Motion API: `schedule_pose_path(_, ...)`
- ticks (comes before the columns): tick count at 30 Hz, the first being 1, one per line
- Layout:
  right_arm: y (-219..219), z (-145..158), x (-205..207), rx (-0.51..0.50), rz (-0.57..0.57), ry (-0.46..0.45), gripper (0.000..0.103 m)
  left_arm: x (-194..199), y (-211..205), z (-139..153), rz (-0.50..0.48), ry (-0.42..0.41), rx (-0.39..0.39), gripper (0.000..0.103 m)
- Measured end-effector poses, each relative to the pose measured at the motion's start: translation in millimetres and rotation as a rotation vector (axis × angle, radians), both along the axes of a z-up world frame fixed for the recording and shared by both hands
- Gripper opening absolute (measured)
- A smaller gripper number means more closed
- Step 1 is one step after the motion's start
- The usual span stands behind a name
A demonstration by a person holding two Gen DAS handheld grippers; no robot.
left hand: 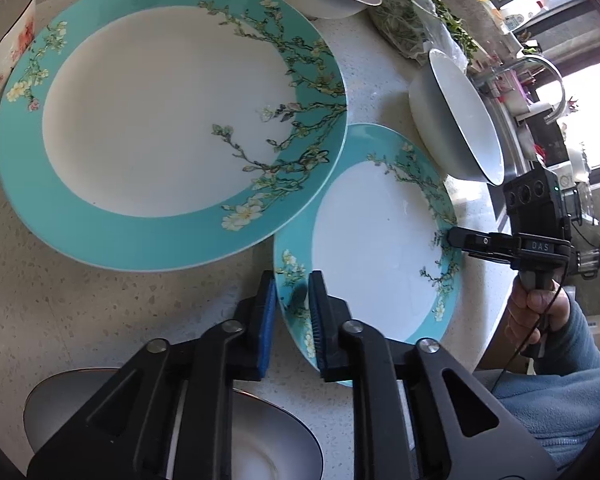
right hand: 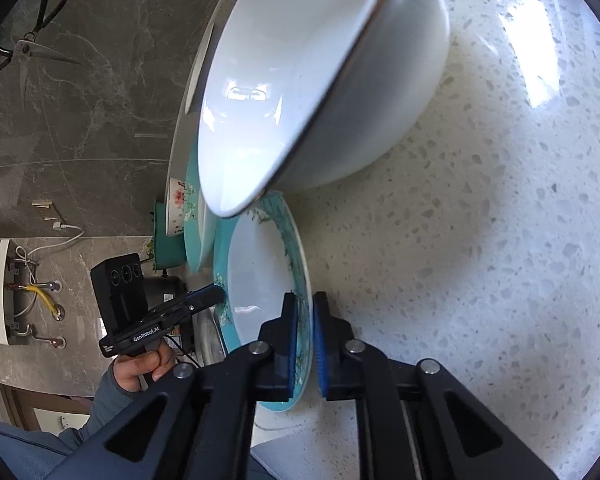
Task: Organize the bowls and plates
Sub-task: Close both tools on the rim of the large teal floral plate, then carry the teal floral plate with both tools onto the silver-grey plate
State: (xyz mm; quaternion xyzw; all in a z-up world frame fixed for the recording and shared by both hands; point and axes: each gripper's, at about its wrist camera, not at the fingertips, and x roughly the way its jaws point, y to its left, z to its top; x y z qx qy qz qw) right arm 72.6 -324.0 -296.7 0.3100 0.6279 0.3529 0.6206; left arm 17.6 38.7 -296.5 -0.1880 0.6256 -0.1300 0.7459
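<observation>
From the left, measuring everything off the small plate (left hand: 380, 248): a flowered bowl (left hand: 8, 48) sits far to its left at the edge of the view, then the big plate (left hand: 160, 120), whose blue rim overlaps the small plate's upper left edge and seems to rest on it. A pale saucer (left hand: 260, 448) lies just below and left of the small plate, under my left gripper (left hand: 294, 304).

That gripper's jaws are drawn in narrow across the small plate's near left rim, one pad above the glaze and one outside the edge. Across the small plate, my right gripper (left hand: 456, 236) has its jaws pinched in on the opposite rim; its own camera shows the rim (right hand: 302, 320) sandwiched between the two blue pads. So I judge I hold the small plate at two facing points of its rim.

To the right of the small plate stands a white bowl (left hand: 460, 120), tilted, its lip just beside or over the plate's far edge; I can't tell if they touch. All of it stands on the speckled counter (left hand: 80, 320).

My read on handling: this plate is glazed ceramic, so stiff, fairly heavy for its size, slick under the pads and easy to chip. The flat rim is the only sensible place to grip, and two opposed grips should keep it level. The risk I see is the big plate resting on its edge: I would slide the small one out low and slowly, away from the bowl, not jerk it up.
</observation>
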Motion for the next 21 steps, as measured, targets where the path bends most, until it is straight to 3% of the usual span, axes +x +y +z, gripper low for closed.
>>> schedule_pose_path(6, -1, 3, -1, -0.031, 0.001, -0.016, 0.010, -3, -7, 1, 0.002, -0.017, 0.023, 0.012)
schedule_pose_path(14, -6, 9, -9, -0.050, -0.006, -0.022, 0.010, -10, -17, 0, 0.006, -0.019, 0.007, 0.011)
schedule_pose_path(21, -11, 23, -14, -0.051, -0.021, -0.030, 0.010, -22, -27, 17, 0.014, -0.041, -0.025, 0.011)
